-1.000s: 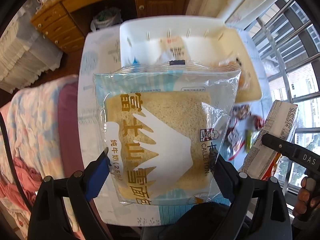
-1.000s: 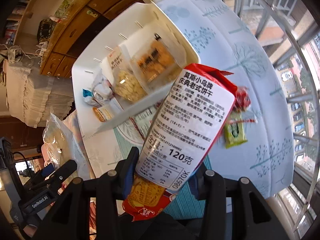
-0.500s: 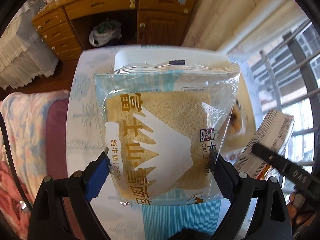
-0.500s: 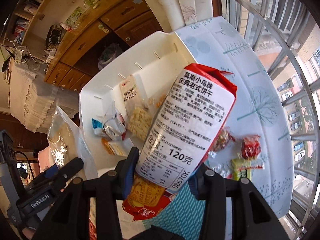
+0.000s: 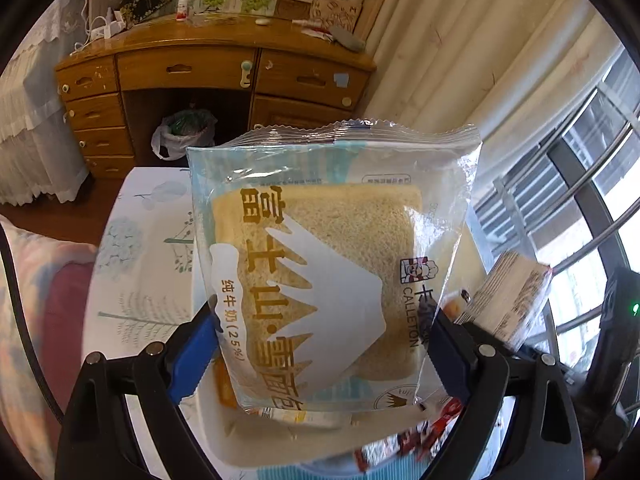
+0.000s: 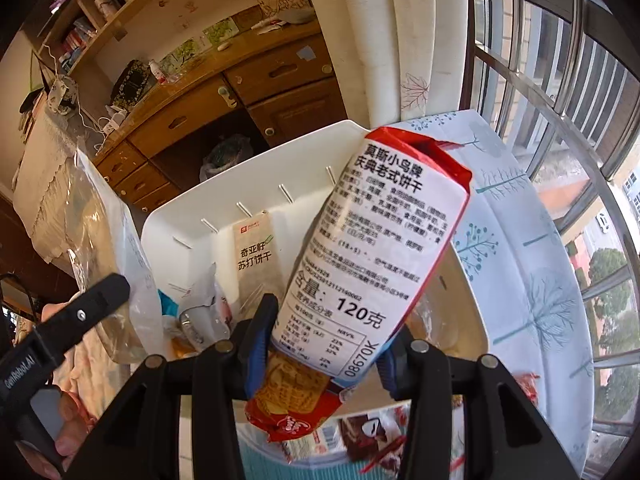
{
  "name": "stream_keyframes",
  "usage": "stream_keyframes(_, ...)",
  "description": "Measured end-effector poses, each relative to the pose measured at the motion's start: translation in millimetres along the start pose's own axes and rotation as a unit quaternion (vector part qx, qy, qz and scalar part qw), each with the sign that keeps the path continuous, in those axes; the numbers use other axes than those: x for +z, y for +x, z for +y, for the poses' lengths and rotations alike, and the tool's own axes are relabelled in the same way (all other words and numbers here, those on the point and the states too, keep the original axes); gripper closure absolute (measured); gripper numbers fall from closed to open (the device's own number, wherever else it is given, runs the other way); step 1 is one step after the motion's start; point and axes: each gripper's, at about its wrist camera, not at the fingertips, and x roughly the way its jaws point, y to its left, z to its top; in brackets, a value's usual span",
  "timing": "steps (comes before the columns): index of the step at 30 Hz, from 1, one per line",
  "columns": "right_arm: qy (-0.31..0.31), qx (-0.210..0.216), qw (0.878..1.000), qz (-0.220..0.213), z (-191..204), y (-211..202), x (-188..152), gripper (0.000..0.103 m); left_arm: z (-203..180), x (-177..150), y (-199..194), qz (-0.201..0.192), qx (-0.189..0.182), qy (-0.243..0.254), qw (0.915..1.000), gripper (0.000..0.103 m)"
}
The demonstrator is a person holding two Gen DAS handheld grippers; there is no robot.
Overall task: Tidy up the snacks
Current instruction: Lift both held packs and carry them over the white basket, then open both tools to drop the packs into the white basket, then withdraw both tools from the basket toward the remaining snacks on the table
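My left gripper (image 5: 320, 344) is shut on a clear bag of sliced bread (image 5: 332, 264), held upright over the near end of the white bin (image 5: 248, 440). My right gripper (image 6: 324, 344) is shut on a red and white biscuit pack (image 6: 384, 248), tilted over the white bin (image 6: 256, 184). The bin holds a soda cracker pack (image 6: 256, 252) and several small wrapped snacks (image 6: 200, 320). The biscuit pack shows at the right of the left wrist view (image 5: 508, 296). The bread bag shows at the left of the right wrist view (image 6: 108, 240), with the left gripper (image 6: 72, 320) below it.
The bin stands on a table with a white tree-print cloth (image 6: 532, 264). Loose small snacks (image 6: 368, 440) lie on the cloth near the bin's front. A wooden desk with drawers (image 5: 200, 76) stands behind. Window bars (image 6: 560, 80) are at the right, a bed (image 5: 36, 320) at the left.
Both grippers have tilted upward and come closer over the bin with their packs still held. The bin now fills the lower view and more of the desk shows.
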Motion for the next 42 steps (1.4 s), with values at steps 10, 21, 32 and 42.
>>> stream_keyframes(10, 0.029, 0.023, 0.999, -0.032, -5, -5, -7, 0.033, 7, -4, 12, 0.044, 0.021, -0.026, 0.9985, 0.006)
stream_keyframes(21, 0.049, 0.014, 0.996, -0.077, -5, -63, -2, 0.028, -22, 18, -47, 0.014, -0.005, 0.016, 0.9998, 0.002)
stream_keyframes(32, 0.015, 0.012, 0.996, -0.090, -1, -129, -22, 0.028, -38, 7, -122, -0.008, -0.031, -0.001, 0.9995, 0.002)
stream_keyframes(42, -0.049, 0.049, 0.993, -0.092, -8, -178, -40, 0.028, -60, -37, -180, -0.026, 0.004, -0.027, 0.9993, 0.002)
